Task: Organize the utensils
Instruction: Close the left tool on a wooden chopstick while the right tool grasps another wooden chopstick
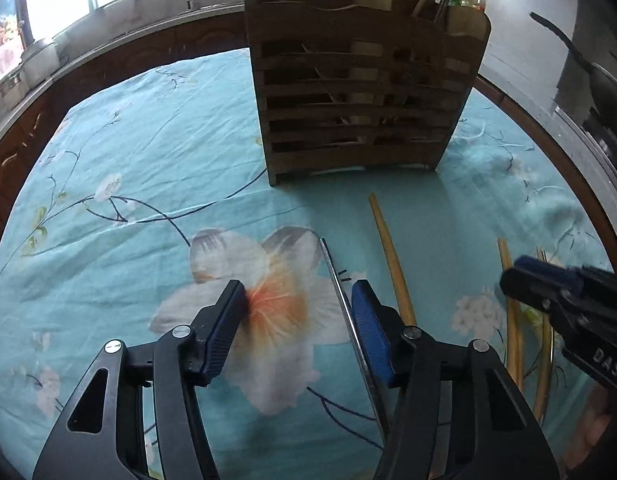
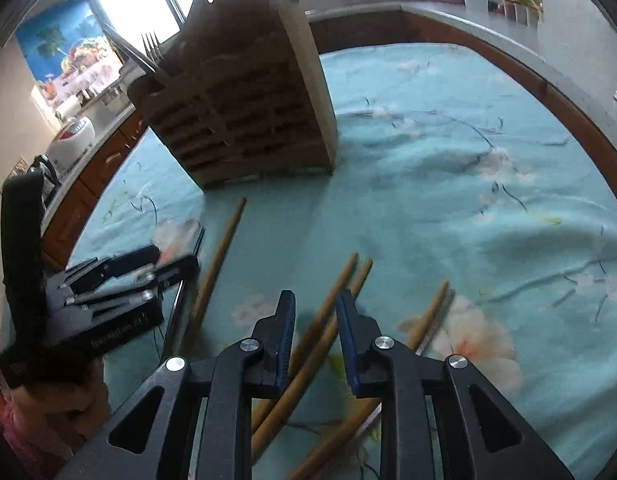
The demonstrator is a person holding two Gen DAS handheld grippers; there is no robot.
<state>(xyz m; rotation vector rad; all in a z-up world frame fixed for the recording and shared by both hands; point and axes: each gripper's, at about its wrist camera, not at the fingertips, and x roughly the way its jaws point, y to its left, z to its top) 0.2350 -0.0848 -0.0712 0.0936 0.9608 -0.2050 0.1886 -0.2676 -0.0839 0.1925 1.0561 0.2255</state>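
Left gripper [image 1: 298, 300], released, brackets a metal chopstick [image 1: 340, 292] hugging its three-o'clock pad; closing may roll it away. Right gripper [image 2: 315, 308], unclenched, straddles two wooden chopsticks [image 2: 332, 308].

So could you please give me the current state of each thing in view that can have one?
Left gripper: open, metal chopstick lying against its right pad.
Right gripper: open, astride two wooden chopsticks.
Wooden utensil holder: upright, utensils inside.
Single wooden chopstick: flat on the tablecloth.
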